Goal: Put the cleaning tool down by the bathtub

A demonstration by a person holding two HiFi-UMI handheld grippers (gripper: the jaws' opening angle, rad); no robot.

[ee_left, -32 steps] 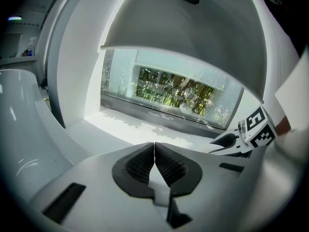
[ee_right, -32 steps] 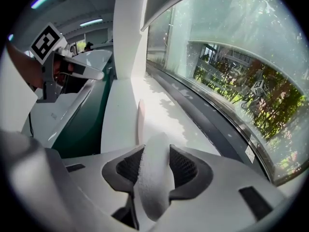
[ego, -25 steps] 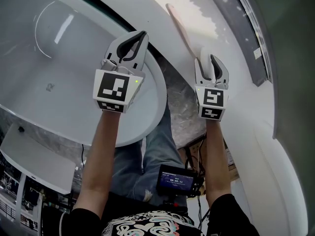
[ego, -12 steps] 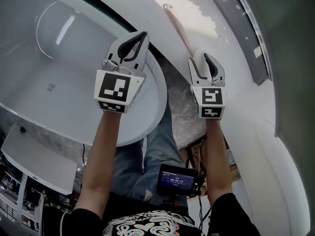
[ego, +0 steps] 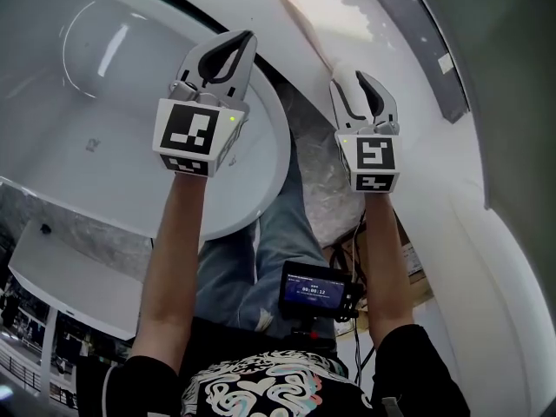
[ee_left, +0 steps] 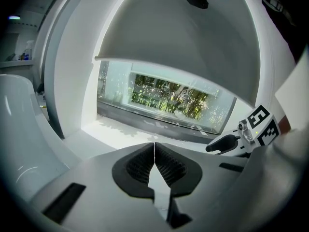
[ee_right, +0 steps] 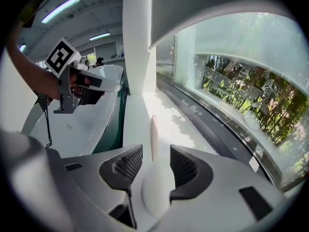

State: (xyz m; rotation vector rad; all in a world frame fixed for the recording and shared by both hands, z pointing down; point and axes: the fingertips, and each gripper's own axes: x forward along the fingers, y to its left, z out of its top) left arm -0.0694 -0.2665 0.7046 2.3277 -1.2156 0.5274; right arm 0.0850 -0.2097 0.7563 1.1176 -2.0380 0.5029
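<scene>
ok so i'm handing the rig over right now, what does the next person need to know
Left claw: shut, empty, above the bathtub rim.
Right claw: shut on the white end of the cleaning tool. The tool's pale handle points ahead along the white ledge beside the tub.
Done: the tool is at the ledge by the tub.
Left: set it flat on the ledge, open the right claw, back away. I can't tell whether the handle already touches the ledge.

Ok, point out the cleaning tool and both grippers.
cleaning tool (ego: 304, 26): head view, middle of its handle.
right gripper (ego: 350, 73): head view, between its fingertips.
left gripper (ego: 250, 35): head view, at its closed fingertips.
</scene>
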